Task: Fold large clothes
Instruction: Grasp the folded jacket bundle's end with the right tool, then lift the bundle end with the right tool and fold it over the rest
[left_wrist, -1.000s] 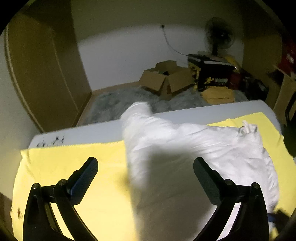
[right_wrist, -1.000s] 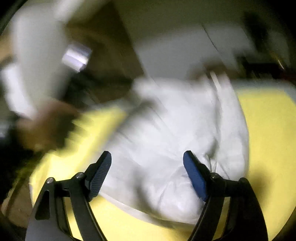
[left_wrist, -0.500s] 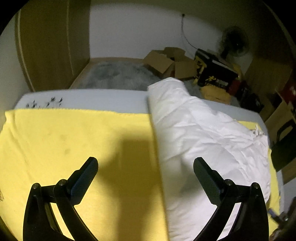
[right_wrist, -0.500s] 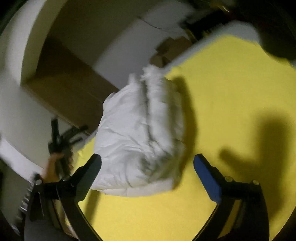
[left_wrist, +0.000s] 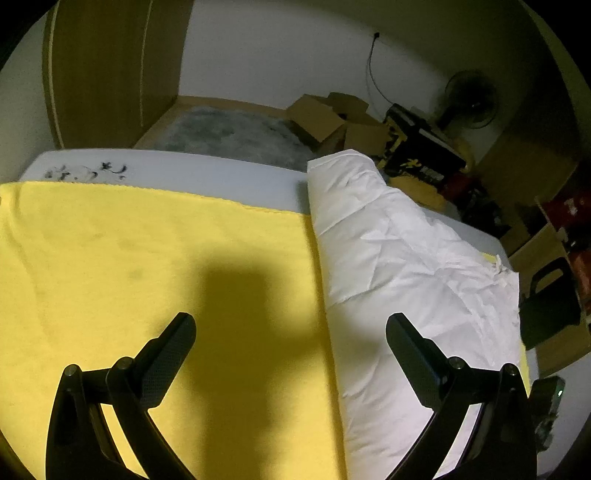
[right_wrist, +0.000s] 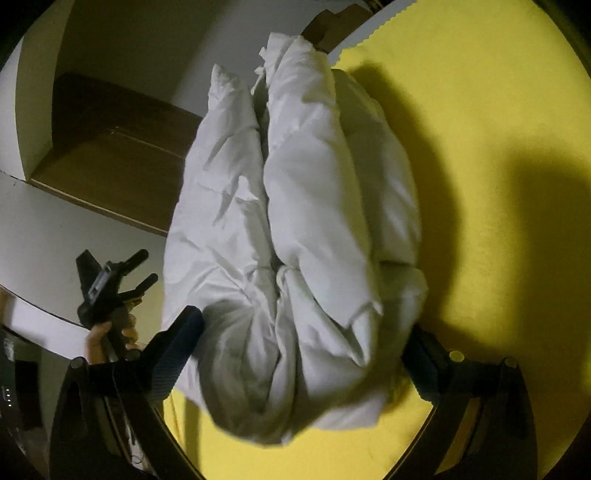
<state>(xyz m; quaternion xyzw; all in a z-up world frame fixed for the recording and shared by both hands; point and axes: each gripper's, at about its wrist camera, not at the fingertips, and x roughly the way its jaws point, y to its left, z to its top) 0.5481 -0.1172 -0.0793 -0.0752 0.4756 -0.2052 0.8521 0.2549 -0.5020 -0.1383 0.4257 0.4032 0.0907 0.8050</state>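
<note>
Left gripper (left_wrist: 291, 334) spread wide above yellow cloth (left_wrist: 147, 266); white garment (left_wrist: 399, 266) right.

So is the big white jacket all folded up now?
Nearly. The white jacket already lies in a folded bundle on the yellow cloth. Both grippers, left and right, are open and hold nothing. What may be left is tidying the puffy, uneven end nearest the right gripper.

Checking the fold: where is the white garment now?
In the left wrist view the white garment lies on the yellow cloth's right side; it fills the right wrist view's centre.
</note>
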